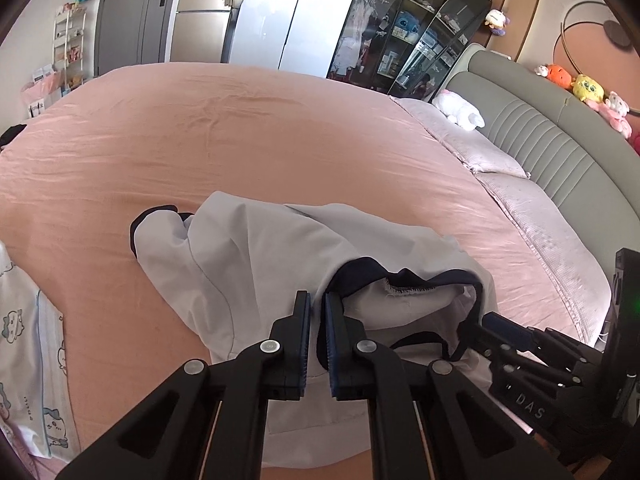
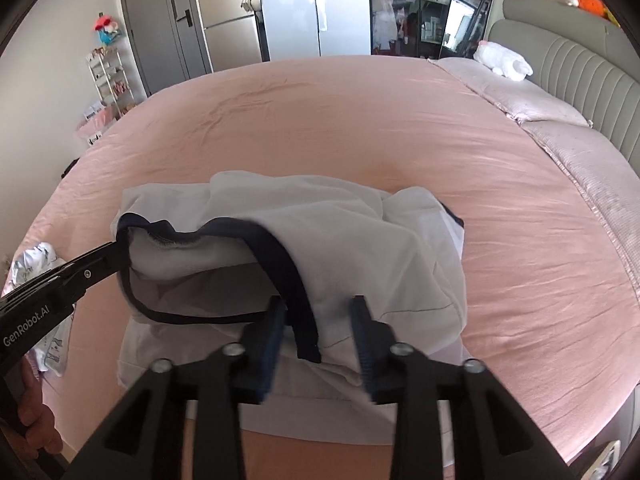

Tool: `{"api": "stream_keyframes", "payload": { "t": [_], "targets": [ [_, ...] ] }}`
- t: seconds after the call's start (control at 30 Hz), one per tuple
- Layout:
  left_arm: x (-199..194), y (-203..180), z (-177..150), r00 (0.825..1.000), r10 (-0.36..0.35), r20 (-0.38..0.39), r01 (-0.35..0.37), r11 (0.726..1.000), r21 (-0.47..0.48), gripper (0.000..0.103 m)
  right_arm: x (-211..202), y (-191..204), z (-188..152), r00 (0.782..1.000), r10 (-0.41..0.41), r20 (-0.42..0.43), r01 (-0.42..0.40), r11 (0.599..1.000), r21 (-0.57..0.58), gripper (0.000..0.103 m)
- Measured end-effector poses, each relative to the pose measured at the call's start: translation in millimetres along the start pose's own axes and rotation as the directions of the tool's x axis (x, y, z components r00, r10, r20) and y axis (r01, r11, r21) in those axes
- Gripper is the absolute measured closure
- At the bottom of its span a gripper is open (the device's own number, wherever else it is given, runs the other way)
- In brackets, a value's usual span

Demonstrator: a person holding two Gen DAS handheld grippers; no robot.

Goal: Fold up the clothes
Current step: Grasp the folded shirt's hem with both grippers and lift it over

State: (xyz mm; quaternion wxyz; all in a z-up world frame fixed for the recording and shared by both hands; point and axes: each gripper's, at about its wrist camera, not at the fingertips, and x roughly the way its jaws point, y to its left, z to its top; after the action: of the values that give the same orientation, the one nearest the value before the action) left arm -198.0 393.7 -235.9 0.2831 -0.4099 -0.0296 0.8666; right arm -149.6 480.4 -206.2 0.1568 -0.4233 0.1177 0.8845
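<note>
A white garment (image 1: pixel 260 260) with navy trim lies rumpled on the pink bed sheet (image 1: pixel 240 140), close to the near edge. My left gripper (image 1: pixel 317 300) is shut on the garment at its navy neckline. In the right wrist view it comes in from the left (image 2: pixel 118 250) and holds that edge up, so the neck hole gapes. My right gripper (image 2: pixel 318 308) is open; a strip of navy trim (image 2: pixel 304 320) and white cloth (image 2: pixel 360 240) lie between its fingers, unpinched. In the left wrist view it reaches the neckline's right side (image 1: pixel 486 322).
A white cloth with cartoon prints (image 1: pixel 32 340) lies at the bed's left edge (image 2: pixel 40 264). Pale pillows (image 1: pixel 492 152), a white plush toy (image 1: pixel 460 112) and a grey headboard (image 1: pixel 560 152) line the right. Wardrobes and a fridge stand beyond the bed. A hand (image 2: pixel 36 420) shows bottom left.
</note>
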Motion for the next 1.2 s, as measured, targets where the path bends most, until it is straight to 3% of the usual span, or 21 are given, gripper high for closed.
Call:
{"api": "stream_keyframes", "payload": {
  "t": [0.1, 0.27, 0.43, 0.6, 0.63, 0.67, 0.7, 0.83, 0.93, 1.0, 1.07, 1.2],
  "targets": [
    [-2, 5, -1, 1.000, -0.001, -0.006, 0.001, 1.000, -0.014, 0.097, 5, 4, -1, 1.000, -0.010, 0.005, 0.010, 1.000, -0.014, 0.063],
    [-5, 13, -1, 1.000, 0.025, -0.016, -0.025, 1.000, -0.016, 0.097, 21, 9, 2, 0.994, -0.106, -0.018, 0.106, 0.994, -0.033, 0.063],
    [-8, 17, -3, 0.997, 0.070, -0.031, -0.070, 0.998, 0.010, 0.097, 33, 6, 5, 0.963, -0.268, -0.013, 0.266, 0.962, -0.065, 0.063],
    [-11, 25, -3, 0.997, -0.017, -0.071, 0.012, 0.998, -0.061, 0.096, 35, -8, 6, 0.973, -0.228, -0.021, 0.228, 0.974, 0.013, 0.064],
    [-14, 24, -3, 0.998, -0.011, -0.063, 0.006, 0.997, -0.073, 0.096, 34, -8, 5, 0.977, -0.210, -0.020, 0.210, 0.977, 0.015, 0.072],
    [-16, 23, -3, 0.999, 0.000, -0.047, -0.004, 0.997, -0.081, 0.096, 34, -8, 5, 0.981, -0.192, -0.019, 0.192, 0.981, 0.017, 0.087],
    [-17, 21, -4, 0.999, 0.001, -0.042, -0.005, 0.996, -0.084, 0.095, 34, -8, 4, 0.984, -0.178, -0.022, 0.178, 0.984, 0.023, 0.092],
    [-11, 9, -8, 0.996, -0.017, -0.087, 0.012, 0.998, -0.059, 0.093, 32, -5, 4, 0.984, -0.181, -0.011, 0.181, 0.983, 0.012, 0.097],
    [-3, -3, -8, 0.992, -0.010, -0.127, 0.008, 1.000, -0.016, 0.081, 31, -9, 6, 0.986, -0.169, -0.002, 0.169, 0.985, 0.034, 0.097],
    [1, -10, -9, 0.990, -0.005, -0.141, 0.005, 1.000, 0.002, 0.052, 24, -11, 9, 0.987, -0.158, 0.019, 0.157, 0.986, 0.048, 0.097],
    [2, -14, -8, 0.991, -0.008, -0.131, 0.010, 1.000, 0.011, 0.034, 17, -12, 12, 0.988, -0.147, 0.039, 0.144, 0.988, 0.061, 0.097],
    [10, -12, -2, 0.993, 0.069, -0.096, -0.068, 0.998, 0.015, 0.034, 4, -13, 19, 0.985, -0.152, 0.084, 0.149, 0.988, 0.049, 0.097]
  ]
}}
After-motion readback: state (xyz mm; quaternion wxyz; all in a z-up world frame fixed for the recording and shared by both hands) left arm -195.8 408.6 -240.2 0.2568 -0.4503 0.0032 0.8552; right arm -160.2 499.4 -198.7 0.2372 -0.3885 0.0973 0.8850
